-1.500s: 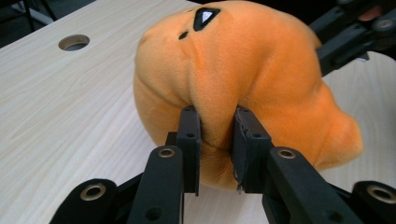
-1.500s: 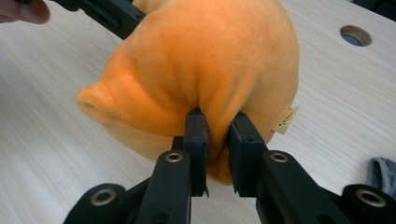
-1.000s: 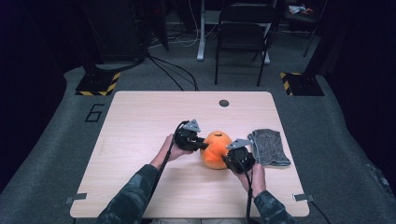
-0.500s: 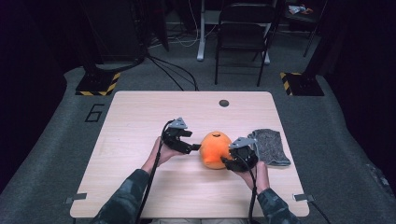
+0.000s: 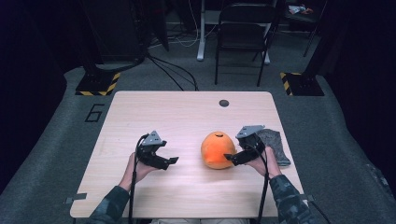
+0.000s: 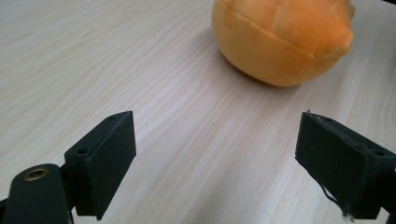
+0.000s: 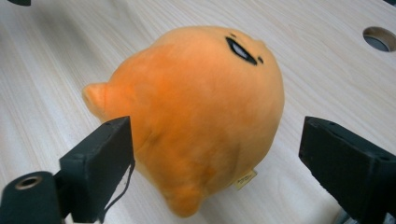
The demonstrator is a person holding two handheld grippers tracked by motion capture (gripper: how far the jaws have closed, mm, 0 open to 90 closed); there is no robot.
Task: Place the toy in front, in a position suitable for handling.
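Observation:
An orange plush toy [image 5: 217,150] lies on the wooden table [image 5: 187,116], right of centre. My left gripper [image 5: 171,161] is well to its left, apart from it. Its jaws have just been opening and stand wide over bare wood, with the plush [image 6: 280,37] farther ahead of the left gripper [image 6: 217,154]. My right gripper [image 5: 229,158] is close against the toy's right side. Its jaws have also just been opening, and the plush [image 7: 201,112] sits between the pads of the right gripper [image 7: 215,158] without being pressed.
A grey folded cloth [image 5: 275,145] lies near the table's right edge, just behind my right hand. A round cable hole [image 5: 224,103] sits at the table's far side. A black chair [image 5: 243,28] stands on the floor beyond.
Both grippers have opened and let go of the plush. The left gripper has drawn away to the left; the right has eased back a little. The plush rests on the table.

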